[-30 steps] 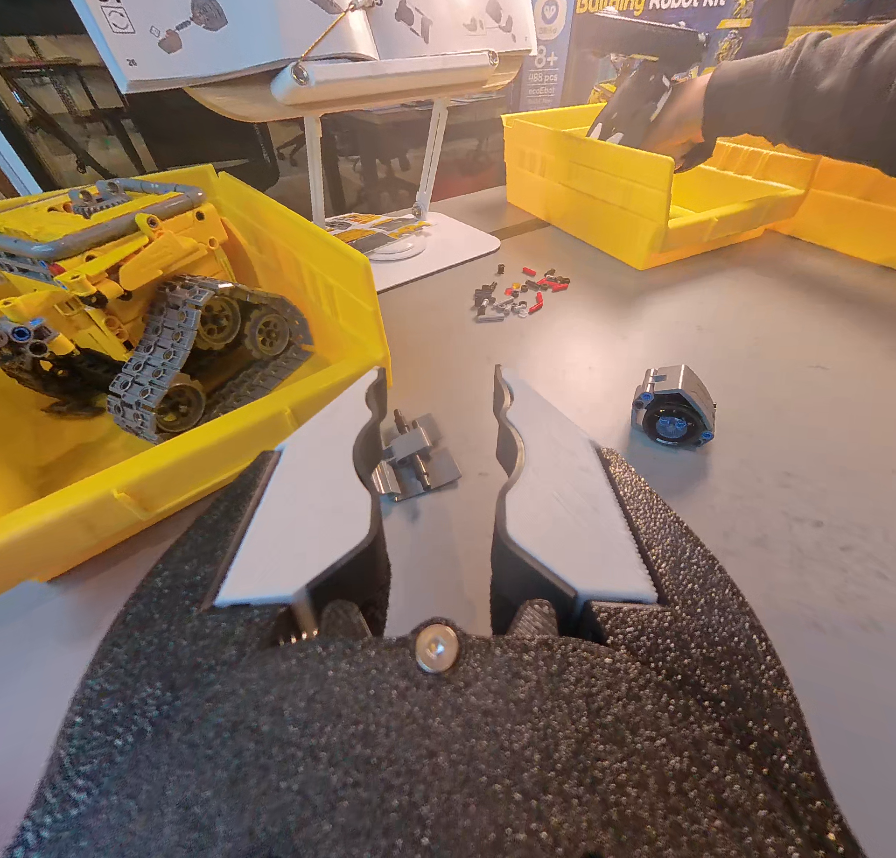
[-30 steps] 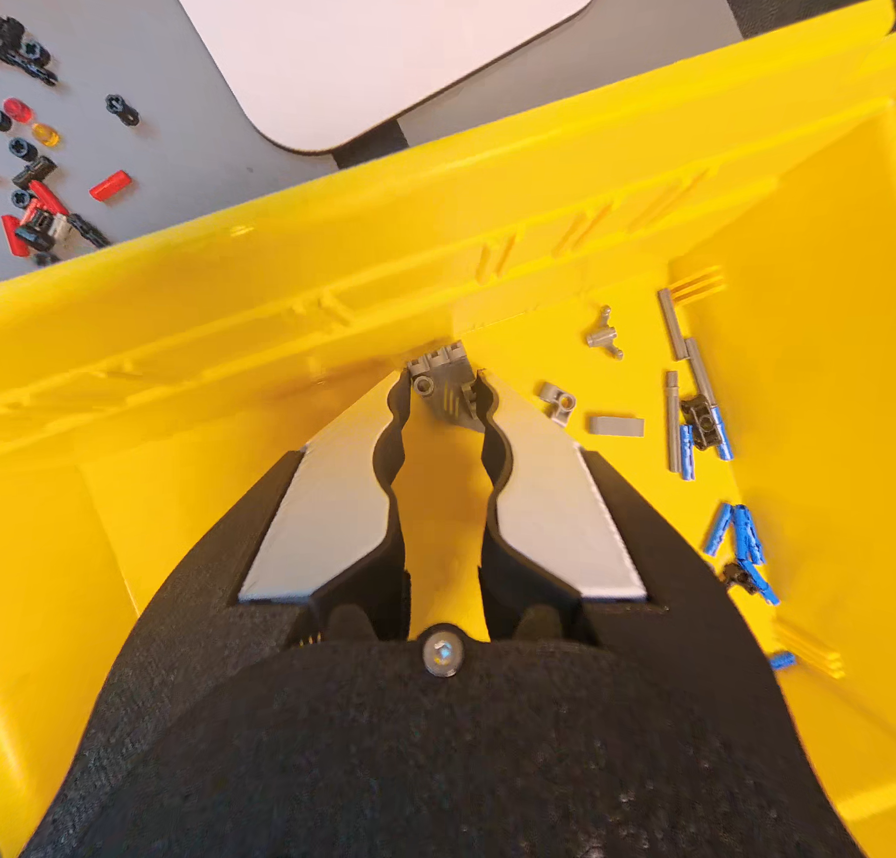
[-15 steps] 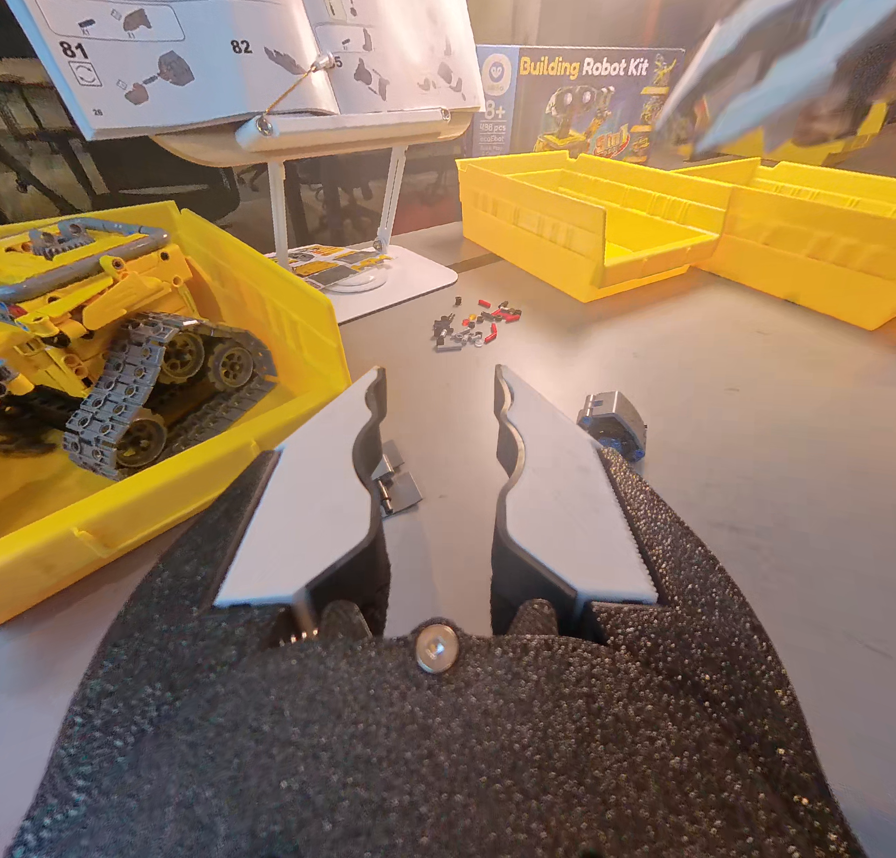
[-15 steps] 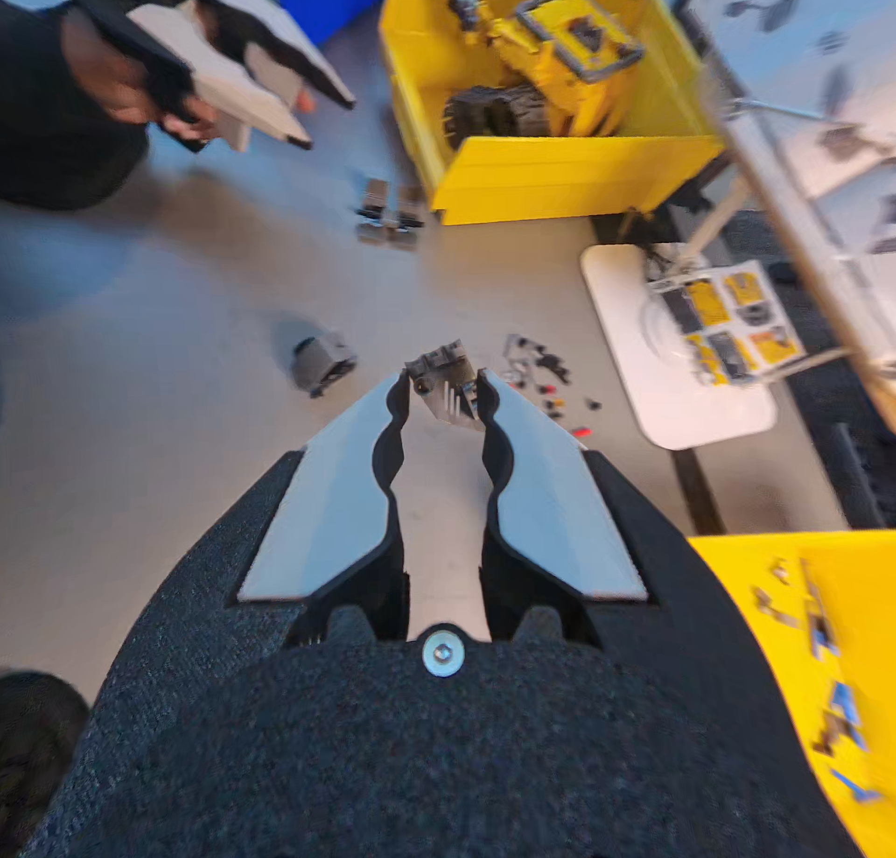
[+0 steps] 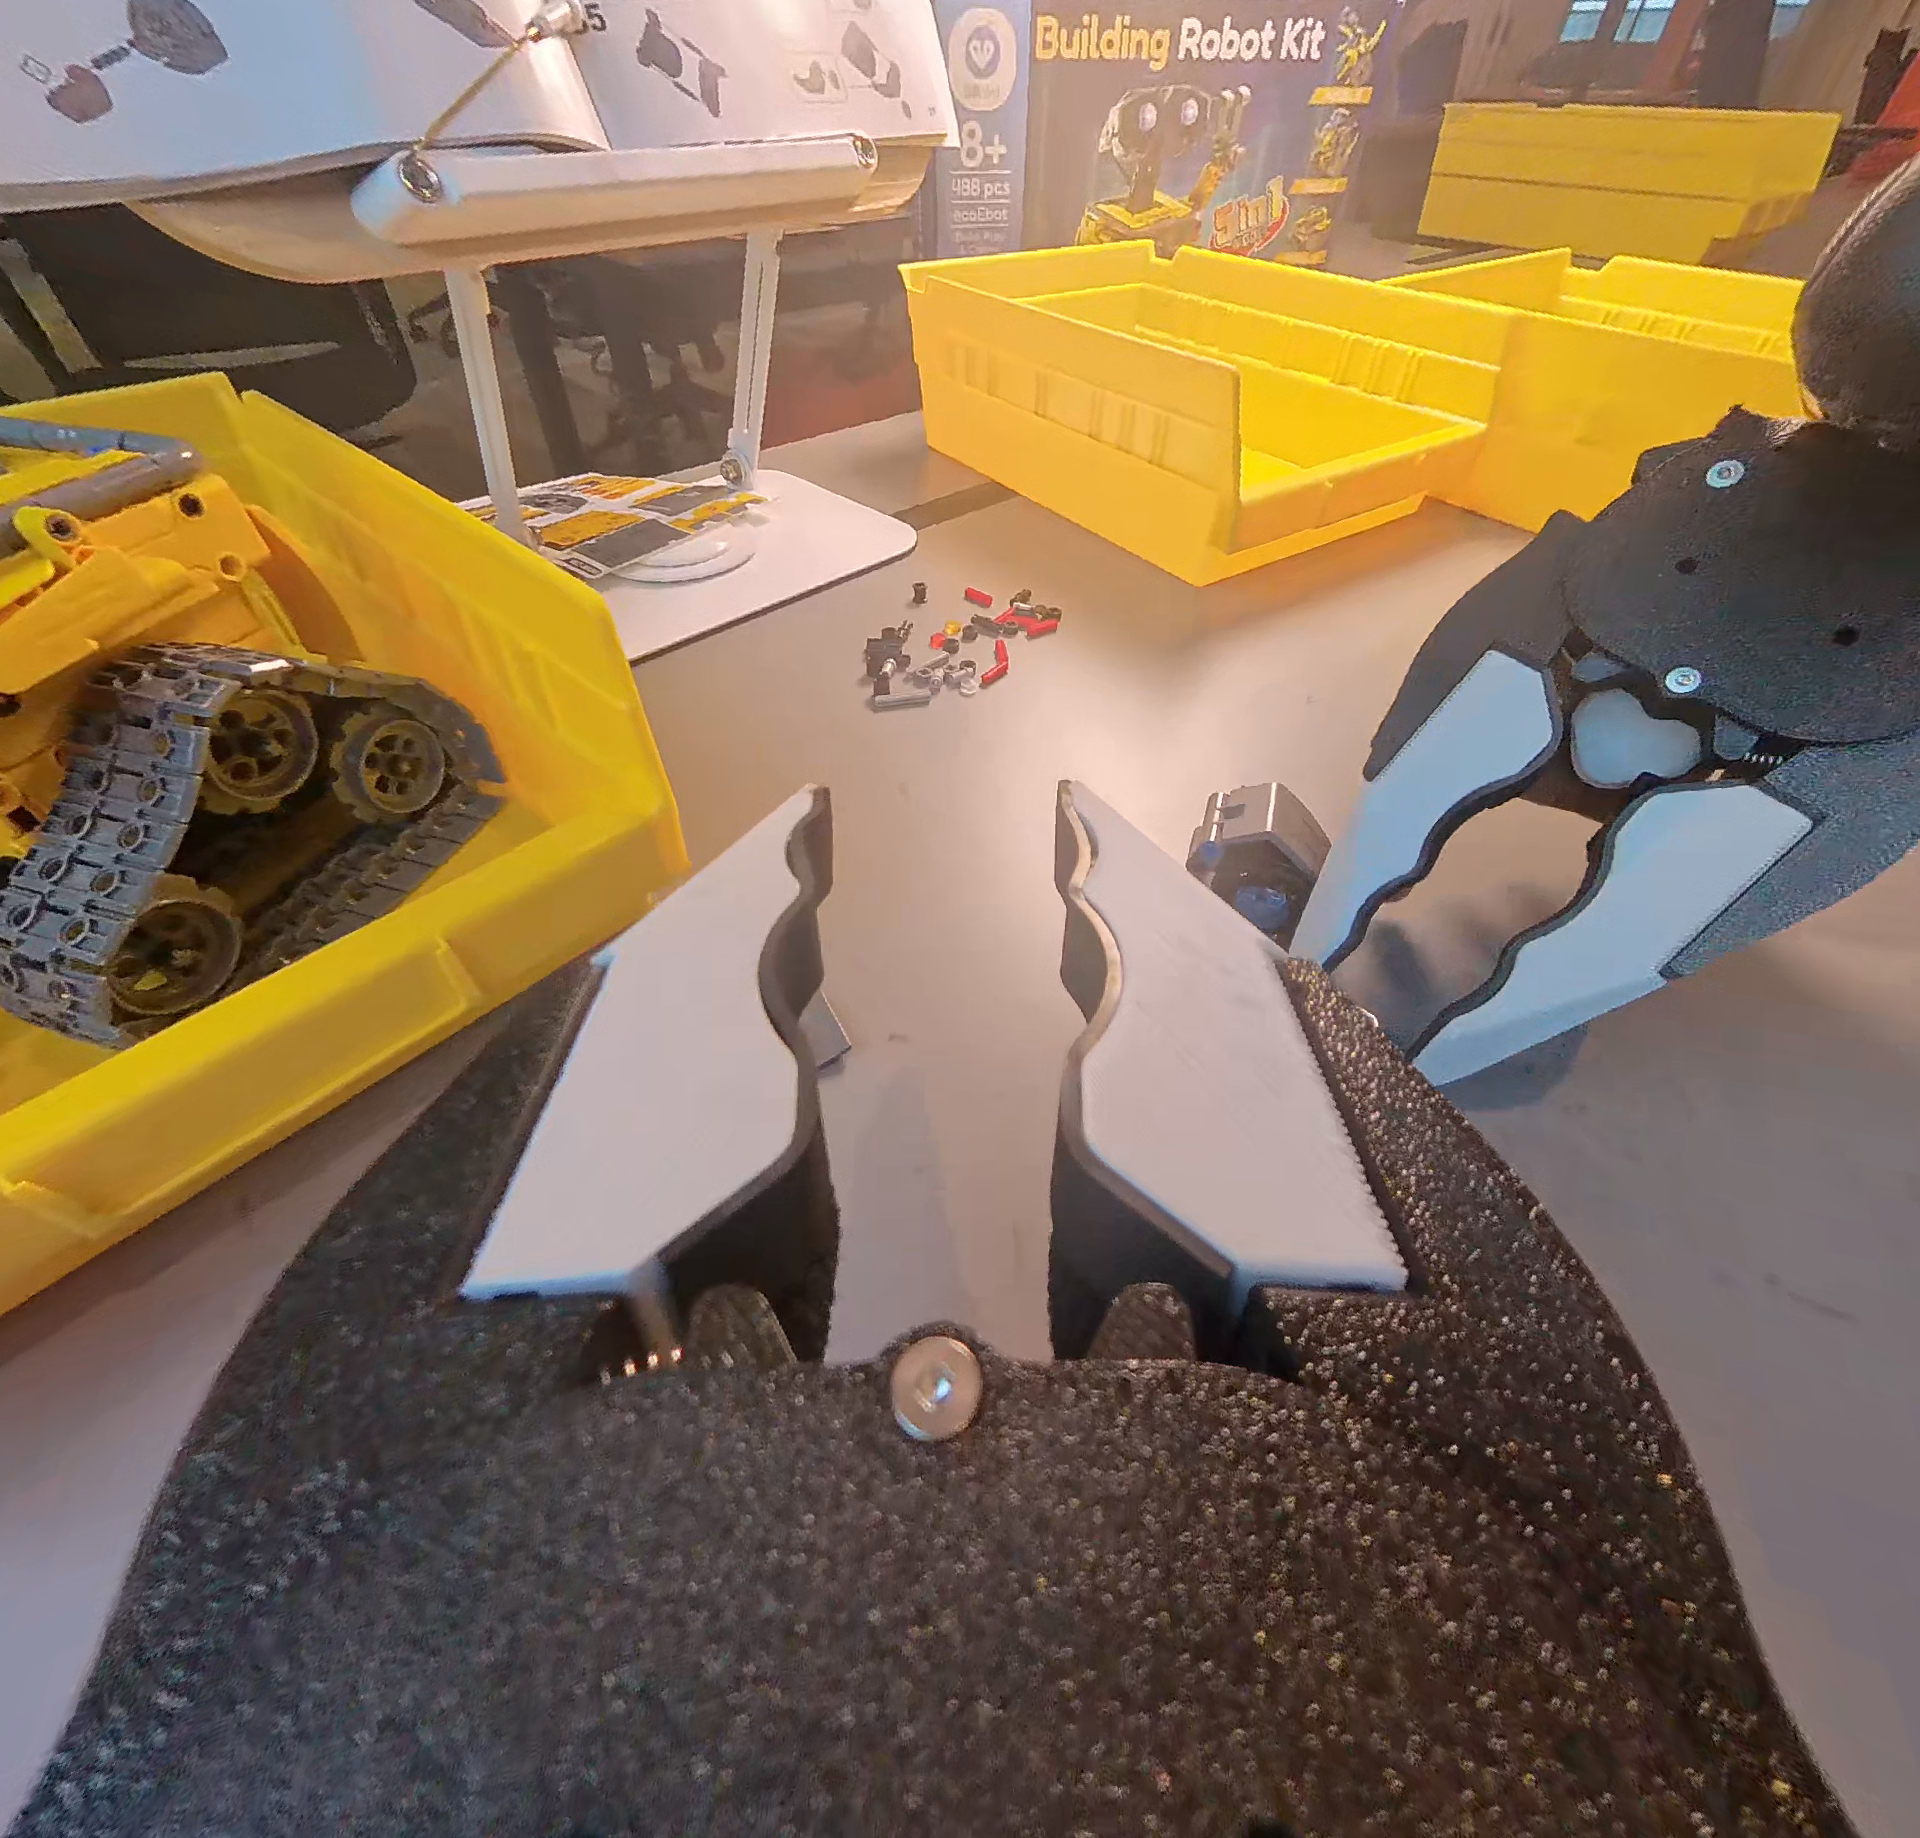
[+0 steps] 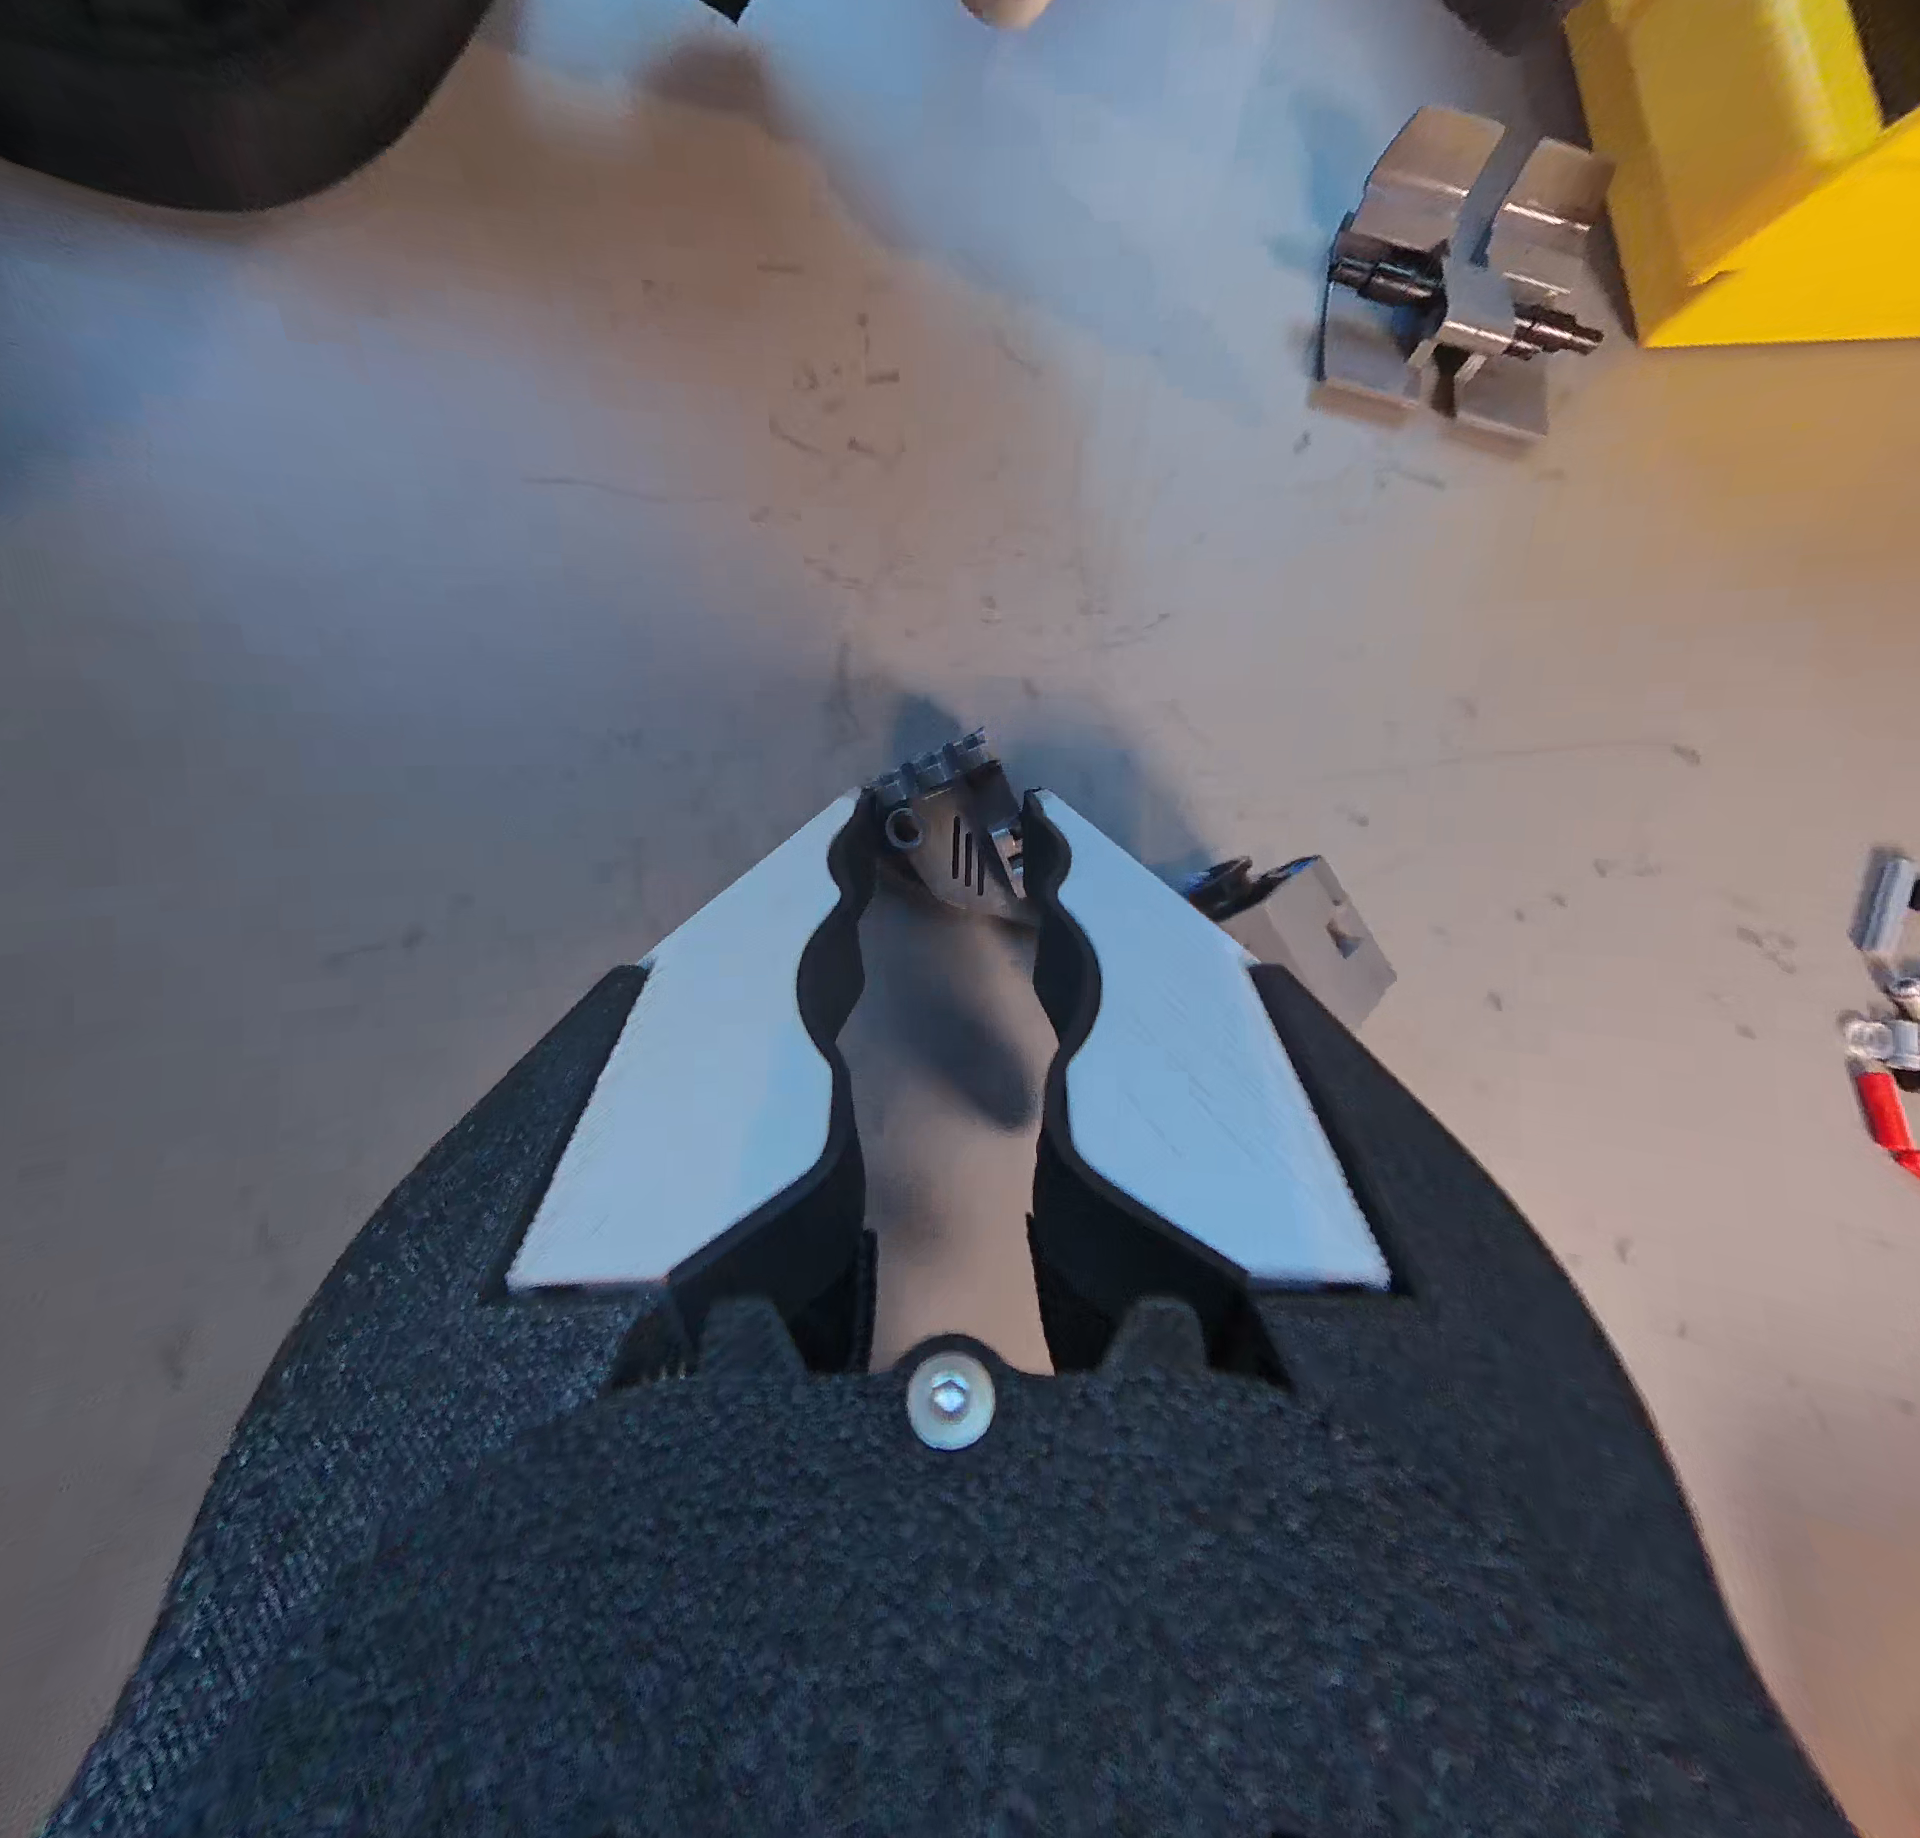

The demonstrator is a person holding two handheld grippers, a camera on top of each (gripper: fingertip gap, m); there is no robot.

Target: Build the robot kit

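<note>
Your right gripper (image 6: 943, 820): jaws narrowed onto a small grey ribbed piece (image 6: 951, 832) pinched at the tips just above the grey table (image 6: 520, 645), with a grey motor block (image 6: 1311, 928) just beside it at 3 o'clock and a pair of grey panel parts (image 6: 1455, 271) at 1 o'clock against a yellow bin (image 6: 1745, 105). Your left gripper (image 5: 940, 812): jaws parted and empty, low over the table; tracked yellow model (image 5: 208, 728) in its bin at 9 o'clock, loose small parts (image 5: 961, 645) at 12 o'clock, empty yellow trays (image 5: 1195, 417) beyond.
</note>
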